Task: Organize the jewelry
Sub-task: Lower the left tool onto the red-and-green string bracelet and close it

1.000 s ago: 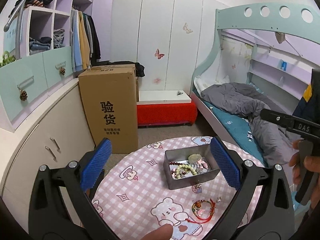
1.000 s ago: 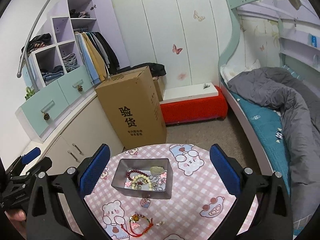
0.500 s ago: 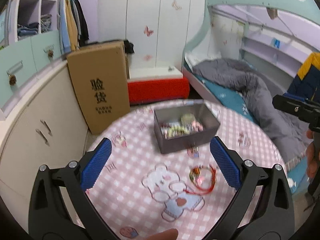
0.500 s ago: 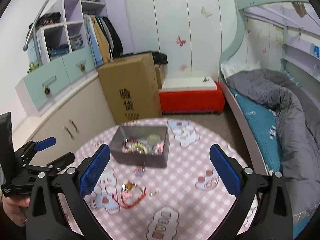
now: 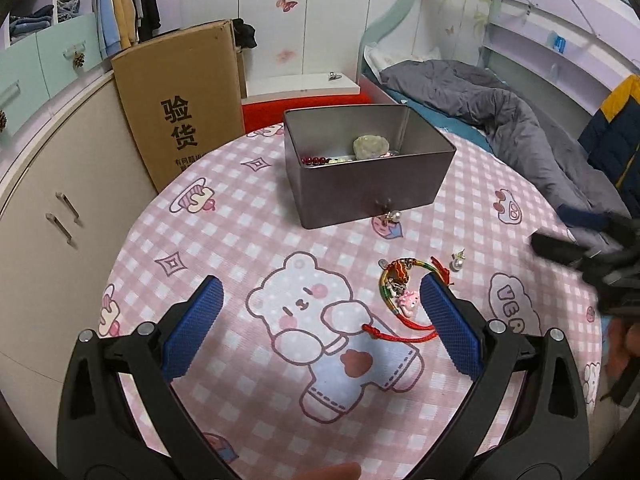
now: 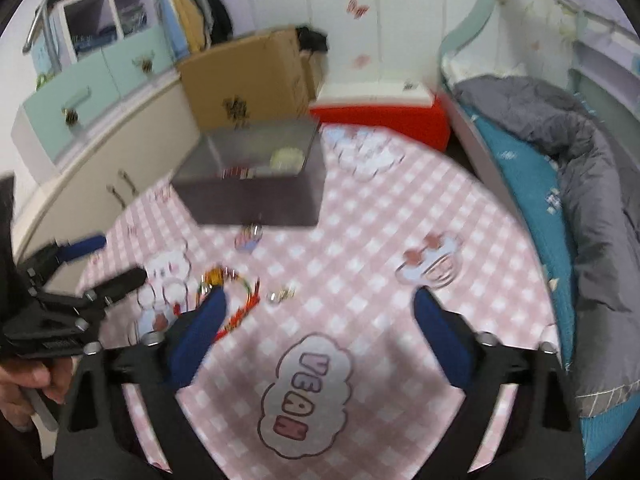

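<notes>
Closing on loose pieces: left gripper (image 5: 320, 312) and right gripper (image 6: 318, 326), jaws wide, both empty, above the round table (image 5: 224, 240); braided bracelet (image 5: 400, 284) mid-table, just short of the tin box (image 5: 360, 184); next: straddle, pinch, lift.

A grey metal box (image 5: 368, 176) stands open and upright on the desk, well ahead of the left hand-held gripper (image 5: 320, 320), holding a pale green stone (image 5: 370, 147) and red beads (image 5: 310, 160). A multicoloured cord bracelet (image 5: 402, 280) with a pink charm lies flat just beside that gripper's right finger. One pearl earring (image 5: 457, 261) lies near the bracelet; another (image 5: 394, 216) touches the box's front wall.
</notes>
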A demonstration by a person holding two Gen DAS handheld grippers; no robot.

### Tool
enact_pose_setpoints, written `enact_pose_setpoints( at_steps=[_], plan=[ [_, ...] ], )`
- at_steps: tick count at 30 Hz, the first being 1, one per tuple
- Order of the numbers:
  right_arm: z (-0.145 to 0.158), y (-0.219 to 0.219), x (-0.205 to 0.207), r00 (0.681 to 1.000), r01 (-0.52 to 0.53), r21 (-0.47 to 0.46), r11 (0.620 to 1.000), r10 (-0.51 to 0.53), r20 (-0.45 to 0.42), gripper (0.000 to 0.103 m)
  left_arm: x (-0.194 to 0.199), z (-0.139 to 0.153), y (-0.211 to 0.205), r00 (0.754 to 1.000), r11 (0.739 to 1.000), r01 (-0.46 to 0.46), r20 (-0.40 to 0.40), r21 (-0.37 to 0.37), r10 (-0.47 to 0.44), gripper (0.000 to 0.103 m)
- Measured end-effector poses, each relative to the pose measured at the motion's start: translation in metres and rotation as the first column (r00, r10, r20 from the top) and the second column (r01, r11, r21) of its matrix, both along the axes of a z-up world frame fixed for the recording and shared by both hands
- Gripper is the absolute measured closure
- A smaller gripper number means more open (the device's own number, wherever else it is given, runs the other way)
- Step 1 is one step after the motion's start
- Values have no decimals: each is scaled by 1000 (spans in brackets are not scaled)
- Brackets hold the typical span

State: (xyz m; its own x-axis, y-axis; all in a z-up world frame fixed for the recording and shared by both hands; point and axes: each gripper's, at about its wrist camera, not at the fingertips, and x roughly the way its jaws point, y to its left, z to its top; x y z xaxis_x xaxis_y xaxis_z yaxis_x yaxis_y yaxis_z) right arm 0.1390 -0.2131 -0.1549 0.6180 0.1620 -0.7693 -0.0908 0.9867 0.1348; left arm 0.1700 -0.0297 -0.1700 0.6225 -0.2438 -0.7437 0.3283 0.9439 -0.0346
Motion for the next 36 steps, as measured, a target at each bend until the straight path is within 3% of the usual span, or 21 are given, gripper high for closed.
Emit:
enact_pose_setpoints(
  at_steps=[4,8,18,27,30,33,35,36],
  plan=[
    [-24,14,14,997,-45,7,999,45,-55,49,5,-2,1,1000,1000,-8,-6,2,8,7],
    [-36,25,23,994,-75,25,997,77,-72,55,10,-4,2,1000,1000,-17,-12,1,17,7],
    [-30,32,17,994,-95,20,995,96,-48,57,10,-17,-5,998,999,22,-53,23,-21,7],
    [-21,21,7,997,-61,36,998,62,-37,56,17,-49,-30,993,993,56,-113,104,-44,11],
    [-19,19,6,998,-57,35,998,59,-39,56,18,-50,-29,991,996,51,-125,75,-41,20],
    [-19,20,7,997,-67,33,997,68,-44,56,15,-50,-33,991,993,83,-113,83,-73,37],
    [-19,23,8,996,-76,34,997,78,-45,56,13,-47,-39,989,990,117,-102,72,-109,71],
    [-19,25,9,996,-83,34,996,84,-43,56,12,-46,-42,987,989,129,-103,69,-122,80]
  ],
)
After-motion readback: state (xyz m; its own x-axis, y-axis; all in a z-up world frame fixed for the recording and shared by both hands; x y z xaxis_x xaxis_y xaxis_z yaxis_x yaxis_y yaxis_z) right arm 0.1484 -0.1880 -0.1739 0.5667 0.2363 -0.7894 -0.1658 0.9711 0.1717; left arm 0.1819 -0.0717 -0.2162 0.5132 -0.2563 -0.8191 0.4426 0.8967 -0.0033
